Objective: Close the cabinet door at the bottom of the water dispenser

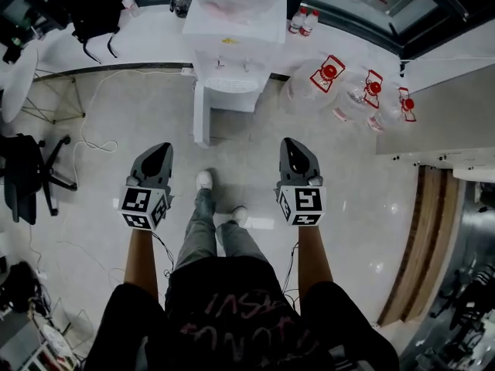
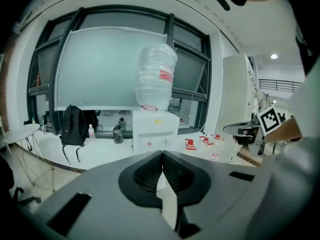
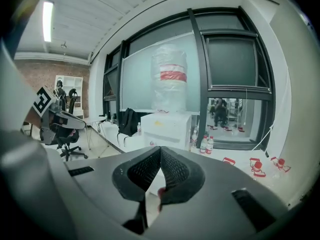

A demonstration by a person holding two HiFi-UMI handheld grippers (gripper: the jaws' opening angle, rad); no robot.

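Note:
The white water dispenser (image 1: 232, 49) stands against the window ledge with a wrapped bottle on top. Its bottom cabinet door (image 1: 200, 114) is swung open and sticks out toward me on the dispenser's left side. My left gripper (image 1: 161, 148) hovers over the floor short of the door, shut with nothing held. My right gripper (image 1: 293, 143) hangs level with it on the right, also shut and holding nothing. In the left gripper view the jaws (image 2: 162, 153) meet below the dispenser (image 2: 154, 129). In the right gripper view the closed tips (image 3: 160, 148) point at the dispenser (image 3: 167, 129).
Several empty water jugs (image 1: 352, 91) lie on the floor to the dispenser's right. A black backpack (image 1: 97, 6) hangs at the ledge, with a round side table (image 1: 15, 83) and an office chair (image 1: 27, 176) at left. Wooden boards (image 1: 429, 238) lie at right. The person's feet (image 1: 205, 181) stand between the grippers.

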